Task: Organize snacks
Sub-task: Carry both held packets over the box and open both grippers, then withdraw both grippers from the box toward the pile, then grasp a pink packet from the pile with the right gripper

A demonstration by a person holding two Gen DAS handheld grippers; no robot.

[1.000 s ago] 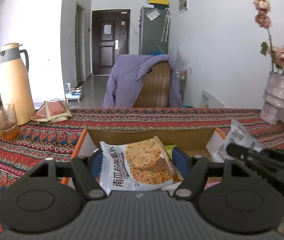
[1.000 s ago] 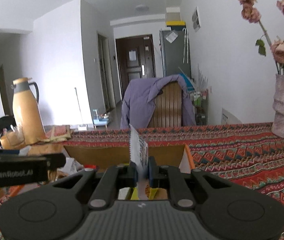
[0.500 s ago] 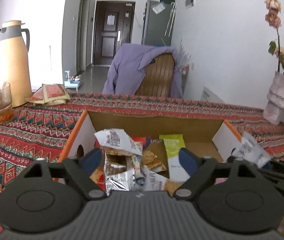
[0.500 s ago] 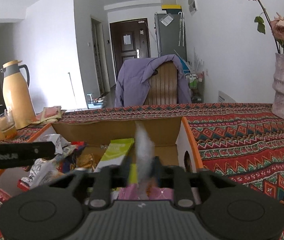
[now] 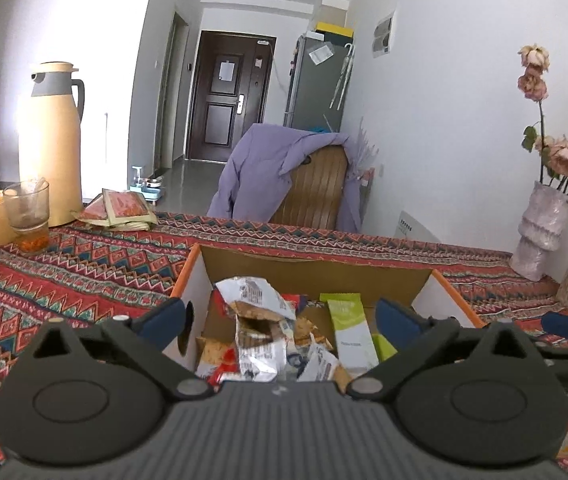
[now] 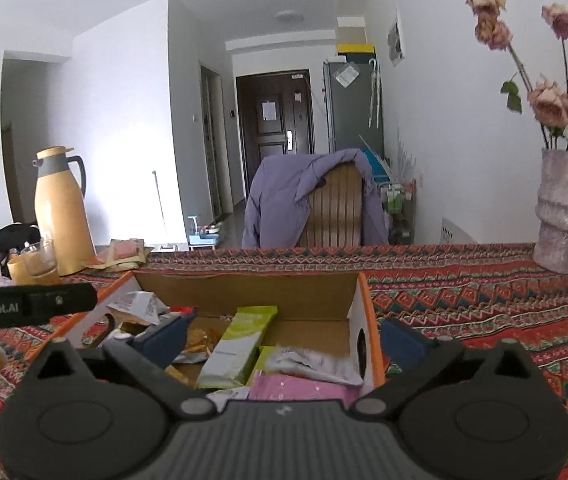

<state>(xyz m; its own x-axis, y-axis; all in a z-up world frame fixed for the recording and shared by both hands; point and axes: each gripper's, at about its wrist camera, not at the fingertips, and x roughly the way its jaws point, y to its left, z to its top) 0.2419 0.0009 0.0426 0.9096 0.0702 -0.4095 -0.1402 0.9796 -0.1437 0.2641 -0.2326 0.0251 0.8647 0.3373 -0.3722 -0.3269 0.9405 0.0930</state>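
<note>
We hold both claws over the cardboard box (image 5: 311, 268) on the desk (image 5: 84, 272). The left claw (image 5: 280, 316) and right claw (image 6: 284, 334) have just been opening, nothing between them; snack packets (image 5: 256, 332) lie below, green packet (image 6: 240, 344) at twelve o'clock.

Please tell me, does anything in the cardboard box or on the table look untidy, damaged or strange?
Yes. In the cardboard box the snacks lie in a loose heap, not in rows. One silver snack packet is crumpled and looks torn open. A green packet lies flat beside it. Outside the box, a few red packets are left by the thermos.
</note>
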